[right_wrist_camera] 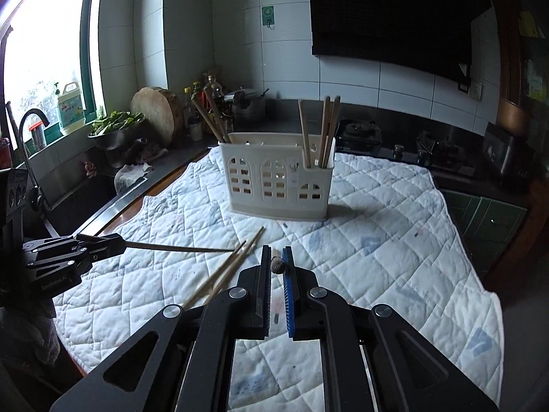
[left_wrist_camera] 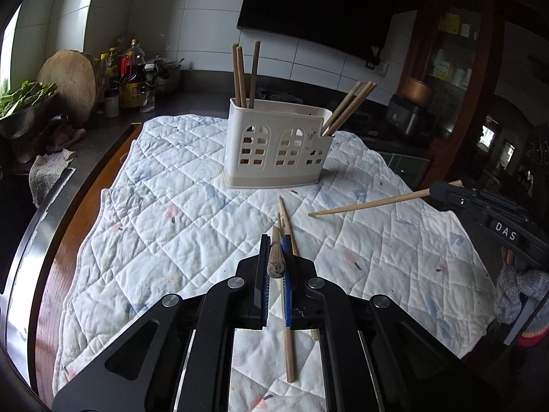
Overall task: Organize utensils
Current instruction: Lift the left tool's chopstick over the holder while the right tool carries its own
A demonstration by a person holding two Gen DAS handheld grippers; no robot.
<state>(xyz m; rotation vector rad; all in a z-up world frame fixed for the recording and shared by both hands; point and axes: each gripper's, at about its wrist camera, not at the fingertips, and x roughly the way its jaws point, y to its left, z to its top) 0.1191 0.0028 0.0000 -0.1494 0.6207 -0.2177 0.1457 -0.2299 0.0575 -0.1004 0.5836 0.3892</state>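
Between our left gripper (left_wrist_camera: pixel 276 252) jaws we clamp one chopstick (left_wrist_camera: pixel 276 261); our right gripper (right_wrist_camera: pixel 276 262) clamps another (right_wrist_camera: pixel 277 265). Two lie below the jaws. Next: insert both into the holder (left_wrist_camera: pixel 274 144) ahead.

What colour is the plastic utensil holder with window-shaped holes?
Cream-white plastic utensil holder, seen best in the left wrist view.

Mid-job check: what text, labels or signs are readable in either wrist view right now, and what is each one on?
"DAS": white letters on the right tongs' black body, seen from the left wrist view.
"GenRobot.AI": faint print on the left tongs' body, seen from the right wrist view.
Green wall sticker: a white symbol, no readable words.
Detergent jug on the windowsill: label too blurred.
Sauce bottles: labels too small to read.
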